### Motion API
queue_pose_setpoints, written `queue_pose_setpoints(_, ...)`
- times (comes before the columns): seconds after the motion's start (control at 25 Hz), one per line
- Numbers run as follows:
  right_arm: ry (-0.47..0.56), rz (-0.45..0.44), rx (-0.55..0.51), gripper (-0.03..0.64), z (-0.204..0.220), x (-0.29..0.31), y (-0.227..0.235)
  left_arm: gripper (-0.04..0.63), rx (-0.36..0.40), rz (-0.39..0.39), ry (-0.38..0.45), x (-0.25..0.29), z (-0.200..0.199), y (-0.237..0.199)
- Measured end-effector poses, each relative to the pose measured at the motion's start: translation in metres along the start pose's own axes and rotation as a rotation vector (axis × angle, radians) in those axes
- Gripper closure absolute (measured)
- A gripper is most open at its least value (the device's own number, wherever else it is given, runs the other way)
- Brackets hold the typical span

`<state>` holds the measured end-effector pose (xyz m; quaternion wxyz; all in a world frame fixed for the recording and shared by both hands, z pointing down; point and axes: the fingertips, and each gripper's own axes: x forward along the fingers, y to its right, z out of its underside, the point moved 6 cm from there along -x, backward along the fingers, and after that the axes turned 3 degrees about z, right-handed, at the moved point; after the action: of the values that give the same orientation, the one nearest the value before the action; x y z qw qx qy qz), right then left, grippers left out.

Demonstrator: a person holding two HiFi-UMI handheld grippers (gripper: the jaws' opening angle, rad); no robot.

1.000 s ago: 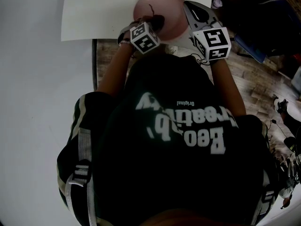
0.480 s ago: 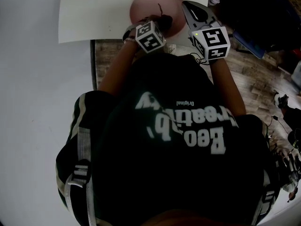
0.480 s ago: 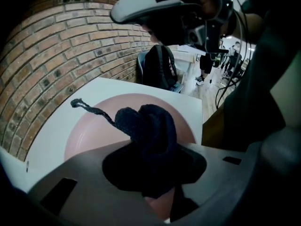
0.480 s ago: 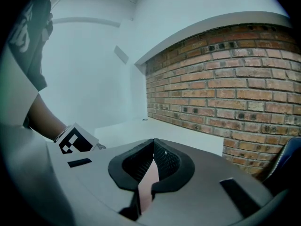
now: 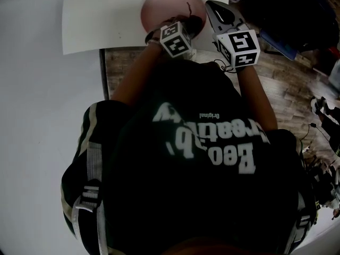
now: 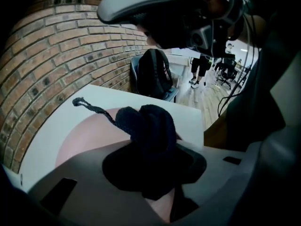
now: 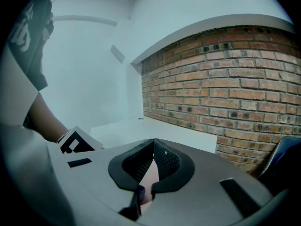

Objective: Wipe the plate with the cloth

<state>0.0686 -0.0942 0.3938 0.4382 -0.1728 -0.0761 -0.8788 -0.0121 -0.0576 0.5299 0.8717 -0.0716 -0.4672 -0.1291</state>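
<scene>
You're clamping dark cloth (image 6: 150, 126) in left hand-held gripper (image 6: 153, 160), holding it over pink plate (image 6: 87, 138) at top centre; right hand-held gripper (image 7: 153, 166) pinching plate rim, jaws nearly together.

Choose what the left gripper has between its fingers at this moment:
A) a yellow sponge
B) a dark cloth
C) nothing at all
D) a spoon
B: in the left gripper view, the left gripper is shut on a bunched dark cloth, which lies over the pink plate.
</scene>
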Motion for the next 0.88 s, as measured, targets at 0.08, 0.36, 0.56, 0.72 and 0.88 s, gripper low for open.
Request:
queue_pose_setpoints(0.08,-0.002,0.009,0.002,0.62,0.001,-0.002,0.001,0.466,0.01,0.002,0.005,0.004,-0.007,0.0)
queue_pose_setpoints(0.36,-0.012,0.032,0.008,0.62,0.002,-0.005,0.007,0.465,0.054,0.024,0.017,0.014,-0.026,-0.003)
queue_pose_setpoints(0.56,-0.02,0.044,0.012,0.62,0.004,-0.007,0.013,0.465,0.088,0.019,0.015,0.024,-0.038,-0.011)
queue_pose_setpoints(0.72,-0.021,0.048,0.01,0.62,0.004,-0.008,0.014,0.465,0.12,-0.013,-0.008,0.027,-0.044,-0.023)
queue_pose_setpoints(0.88,-0.024,0.051,0.008,0.621,0.005,-0.007,0.015,0.465,0.131,-0.045,-0.024,0.027,-0.044,-0.038)
